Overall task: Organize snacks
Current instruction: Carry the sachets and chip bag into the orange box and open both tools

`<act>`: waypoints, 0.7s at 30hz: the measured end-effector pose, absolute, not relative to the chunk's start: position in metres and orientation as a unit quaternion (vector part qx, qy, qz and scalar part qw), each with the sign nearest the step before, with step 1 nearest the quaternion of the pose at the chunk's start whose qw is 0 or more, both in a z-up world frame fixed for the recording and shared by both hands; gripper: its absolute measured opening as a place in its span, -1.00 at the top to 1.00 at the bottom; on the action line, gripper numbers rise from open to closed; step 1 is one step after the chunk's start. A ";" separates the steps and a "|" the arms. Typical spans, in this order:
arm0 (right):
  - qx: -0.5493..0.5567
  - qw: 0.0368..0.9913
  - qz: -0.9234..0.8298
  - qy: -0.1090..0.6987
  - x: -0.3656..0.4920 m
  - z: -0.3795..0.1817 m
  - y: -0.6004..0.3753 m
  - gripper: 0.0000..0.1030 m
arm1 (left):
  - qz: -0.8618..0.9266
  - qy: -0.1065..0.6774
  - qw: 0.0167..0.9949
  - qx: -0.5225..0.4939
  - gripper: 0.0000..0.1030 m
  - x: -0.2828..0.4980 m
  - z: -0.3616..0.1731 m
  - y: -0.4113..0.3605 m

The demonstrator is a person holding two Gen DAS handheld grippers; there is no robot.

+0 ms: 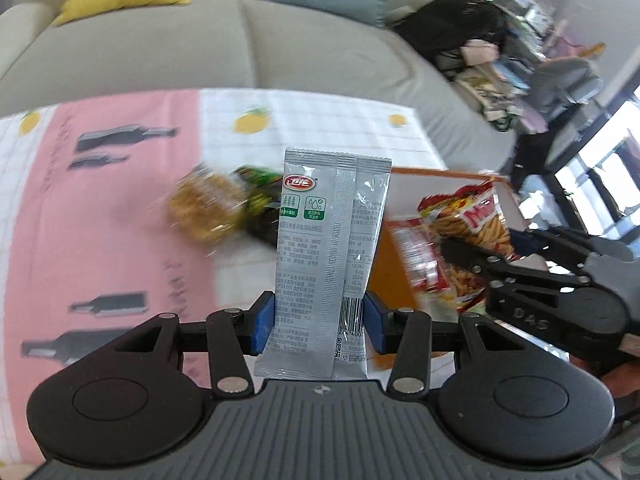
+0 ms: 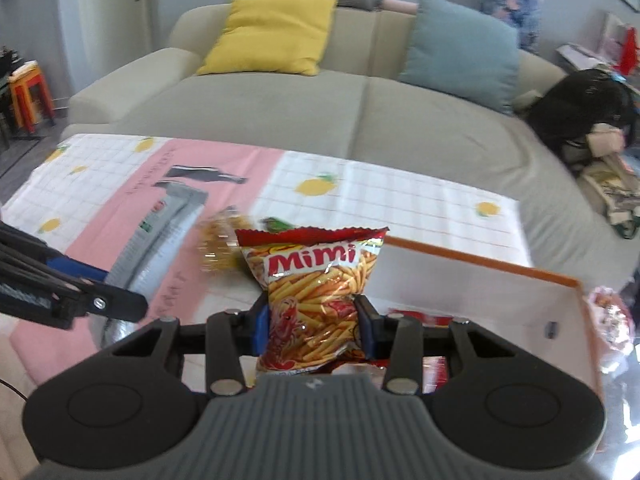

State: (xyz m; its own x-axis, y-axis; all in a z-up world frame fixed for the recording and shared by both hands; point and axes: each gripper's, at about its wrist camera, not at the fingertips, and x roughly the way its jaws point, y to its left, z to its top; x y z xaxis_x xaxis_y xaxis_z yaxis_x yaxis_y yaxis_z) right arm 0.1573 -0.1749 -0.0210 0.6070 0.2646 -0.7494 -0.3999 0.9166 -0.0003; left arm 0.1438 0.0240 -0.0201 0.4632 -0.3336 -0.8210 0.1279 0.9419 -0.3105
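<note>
A: The left wrist view shows the left claw (image 1: 319,322) clamped on a grey packet (image 1: 328,248), its blue pads (image 1: 262,326) pressing the packet's lower sides, the packet standing upright above the table. Only this view shows its printed back.

B: The right wrist view shows the right claw (image 2: 310,320) closed on a red bag of shrimp sticks (image 2: 316,288), held upright. It sees the grey packet from the side, slanted, at the left.

A: Beyond the grips, a gold snack (image 1: 208,212) and a green packet (image 1: 260,196) lie blurred on the pink and white cloth (image 1: 120,208).

B: A white box with an orange rim (image 2: 480,260) sits on the right, with another red packet (image 2: 420,316) inside. The sofa (image 2: 320,120) stands behind, with yellow (image 2: 268,34) and blue cushions (image 2: 460,48).
</note>
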 end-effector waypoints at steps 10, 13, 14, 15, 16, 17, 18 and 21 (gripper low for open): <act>-0.047 0.899 0.102 0.424 0.179 -0.020 -0.265 0.20 | -0.212 0.506 0.832 -0.083 -0.03 0.185 -0.012 -0.059; -0.038 0.895 0.087 0.436 0.187 -0.025 -0.285 0.20 | -0.225 0.516 0.823 -0.074 -0.03 0.196 -0.019 -0.083; -0.037 0.893 0.086 0.440 0.191 -0.028 -0.290 0.20 | -0.229 0.522 0.819 -0.074 -0.03 0.200 -0.023 -0.090; -0.037 0.891 0.084 0.445 0.194 -0.031 -0.295 0.20 | -0.234 0.526 0.815 -0.074 -0.03 0.202 -0.025 -0.096; -0.038 0.888 0.081 0.450 0.197 -0.034 -0.299 0.20 | -0.238 0.530 0.811 -0.073 -0.03 0.205 -0.029 -0.101; -0.040 0.886 0.079 0.456 0.201 -0.038 -0.302 0.20 | -0.238 0.534 0.808 -0.070 -0.03 0.209 -0.033 -0.108; -0.045 0.882 0.076 0.462 0.204 -0.043 -0.306 0.20 | -0.237 0.538 0.806 -0.065 -0.03 0.213 -0.038 -0.114; -0.063 0.874 0.069 0.477 0.215 -0.057 -0.311 0.20 | -0.236 0.552 0.798 -0.053 -0.03 0.225 -0.050 -0.130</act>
State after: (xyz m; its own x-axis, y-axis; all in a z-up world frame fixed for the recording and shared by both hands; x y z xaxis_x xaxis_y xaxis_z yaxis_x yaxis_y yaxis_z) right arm 0.2146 -0.3112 -0.0574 0.5360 0.0600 -0.8421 -0.1808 0.9825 -0.0451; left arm 0.2251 -0.1303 -0.0504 0.2788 -0.4358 -0.8558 0.3183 0.8827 -0.3458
